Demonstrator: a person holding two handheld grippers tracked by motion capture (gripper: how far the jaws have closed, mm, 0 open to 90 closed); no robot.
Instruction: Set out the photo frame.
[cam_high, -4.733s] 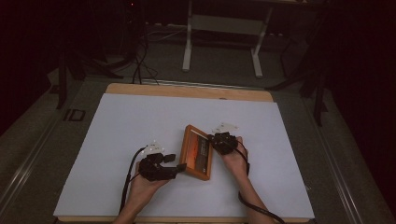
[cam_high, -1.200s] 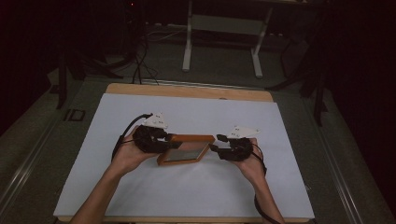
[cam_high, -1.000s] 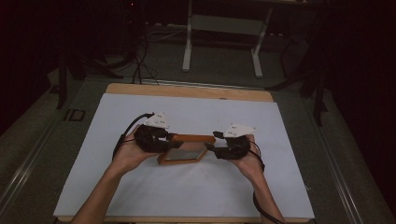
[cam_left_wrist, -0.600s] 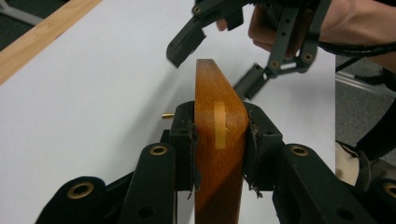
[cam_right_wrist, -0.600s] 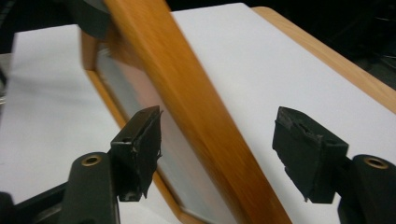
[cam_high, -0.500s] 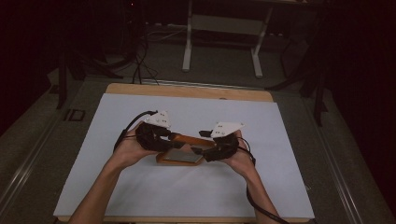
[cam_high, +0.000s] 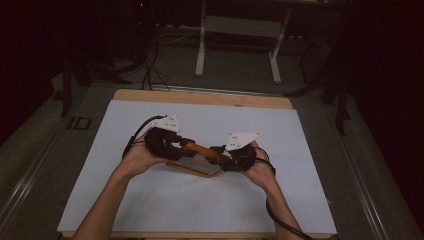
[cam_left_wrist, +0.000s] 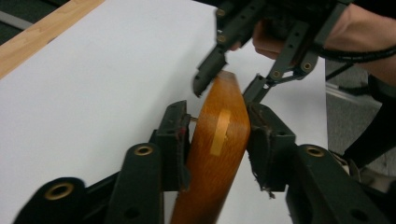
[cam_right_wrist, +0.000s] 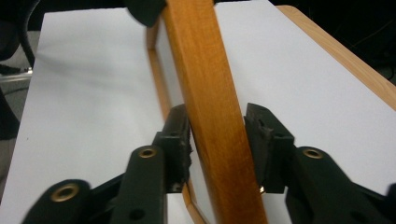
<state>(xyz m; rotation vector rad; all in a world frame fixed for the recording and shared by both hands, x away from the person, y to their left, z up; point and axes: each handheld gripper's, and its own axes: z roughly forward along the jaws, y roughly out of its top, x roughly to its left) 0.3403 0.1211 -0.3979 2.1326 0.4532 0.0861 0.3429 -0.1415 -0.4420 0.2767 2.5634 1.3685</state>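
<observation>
**Wooden frame held between two grippers above the table**

The work surface is a white sheet (cam_high: 165, 200) laid over a wooden table (cam_high: 200, 97) whose edge shows along the far side; the surrounding room is dark, with a grey floor, a white metal stand (cam_high: 235, 45) beyond the table and cables (cam_high: 150, 65) on the floor at far left.

In the high view, the left gripper (cam_high: 186, 145) and right gripper (cam_high: 215, 150) face each other over the middle of the sheet; a wooden frame (cam_high: 200, 159) spans between them, tilted, with one long side raised (whether its lower side touches the sheet cannot be told).

The left gripper view adds detail: the left gripper (cam_left_wrist: 219, 140) is clamped on the frame's rounded end, both pads touching the wood (cam_left_wrist: 215, 154); a pale strip of tape (cam_left_wrist: 219, 131) lies on the wood between the pads; the right gripper (cam_left_wrist: 233, 81) shows just beyond, at the frame's far tip.

The right gripper view shows the right gripper (cam_right_wrist: 217, 140) astride the frame's rail (cam_right_wrist: 210, 102); its left pad touches the wood, while a narrow gap shows at the right pad; the frame's opening extends ahead of the jaws over the sheet.
</observation>
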